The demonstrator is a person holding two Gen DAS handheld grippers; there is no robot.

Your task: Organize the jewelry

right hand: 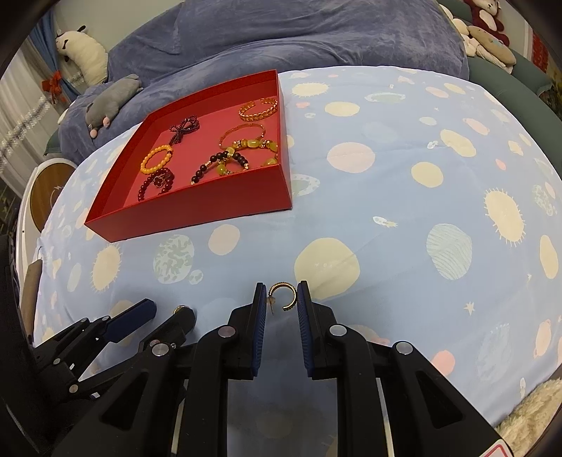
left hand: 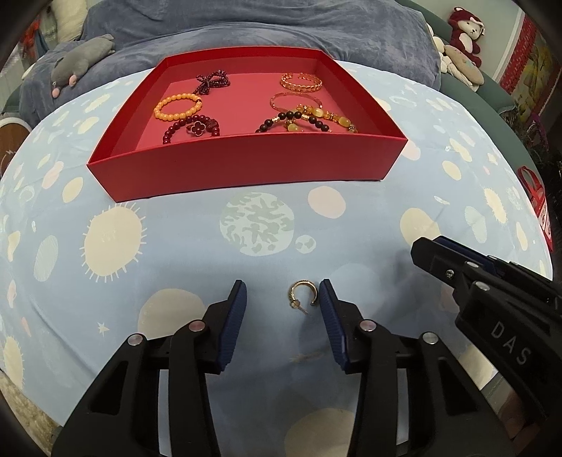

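- A pale blue bedspread [left hand: 196,246] printed with cream suns and planets is stretched smooth under both my tools.
- My left gripper [left hand: 282,295] is spread wide, its ribbed blue pads flanking a gold hoop earring [left hand: 302,294]. The earring is an open C with a thin post. It lies on the cloth off-centre, against the right-hand pad.
- My right gripper [right hand: 281,291] stands narrower around a second hoop earring [right hand: 282,297]. The studded rim meets one pad and the post reaches toward the other. I cannot tell whether it is pinched.
- Farther off sits a shallow red cardboard box [left hand: 246,165], matte, with a pinker floor.
- Inside it are an orange bead bracelet [left hand: 177,107], dark red beads, mixed amber beads [left hand: 309,119] and a gold chain-link bangle [left hand: 301,82].
- Beyond it lie a blue velvety blanket [left hand: 246,28] and plush toys.
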